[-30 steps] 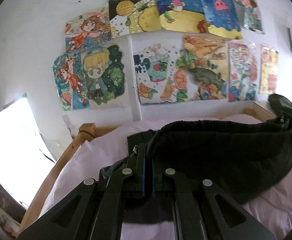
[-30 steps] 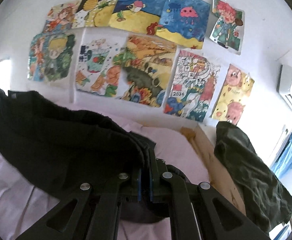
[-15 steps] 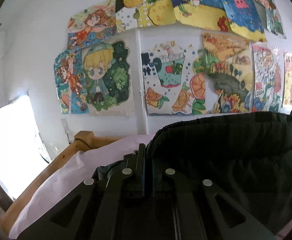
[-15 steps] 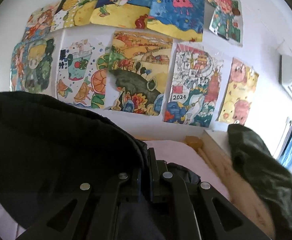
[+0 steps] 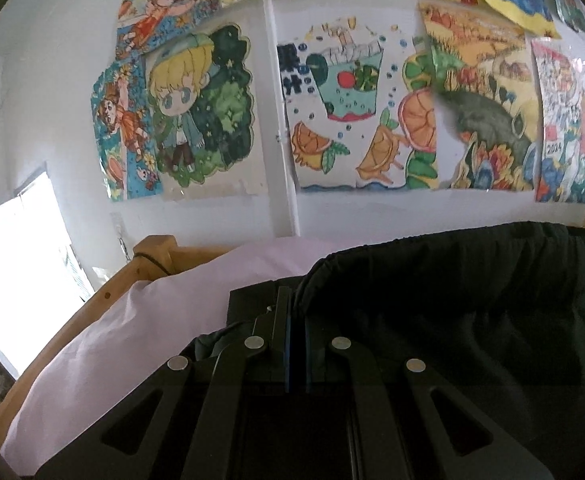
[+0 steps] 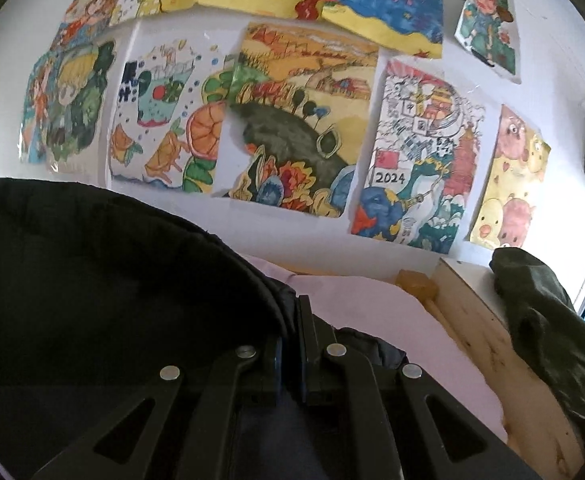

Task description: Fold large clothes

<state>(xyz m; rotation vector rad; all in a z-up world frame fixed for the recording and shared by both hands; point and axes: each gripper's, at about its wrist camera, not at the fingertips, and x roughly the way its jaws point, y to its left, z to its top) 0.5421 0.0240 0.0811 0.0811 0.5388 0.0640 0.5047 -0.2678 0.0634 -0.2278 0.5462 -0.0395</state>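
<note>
A large black garment (image 5: 472, 300) hangs stretched between my two grippers above a bed with a pale pink sheet (image 5: 140, 328). My left gripper (image 5: 295, 312) is shut on the garment's left edge. In the right wrist view the same black garment (image 6: 92, 288) fills the left side, and my right gripper (image 6: 292, 320) is shut on its right edge. The cloth hides most of the bed below it.
A wall covered with colourful drawings (image 5: 352, 120) is close ahead. A wooden bed frame (image 5: 148, 256) runs along the left, with a bright window (image 5: 20, 272) beyond it. A wooden headboard ledge (image 6: 476, 320) on the right carries a dark green garment (image 6: 552, 328).
Both grippers have moved forward toward the wall with the black garment held between them. The drawings look larger and the garment now covers more of the bed.
</note>
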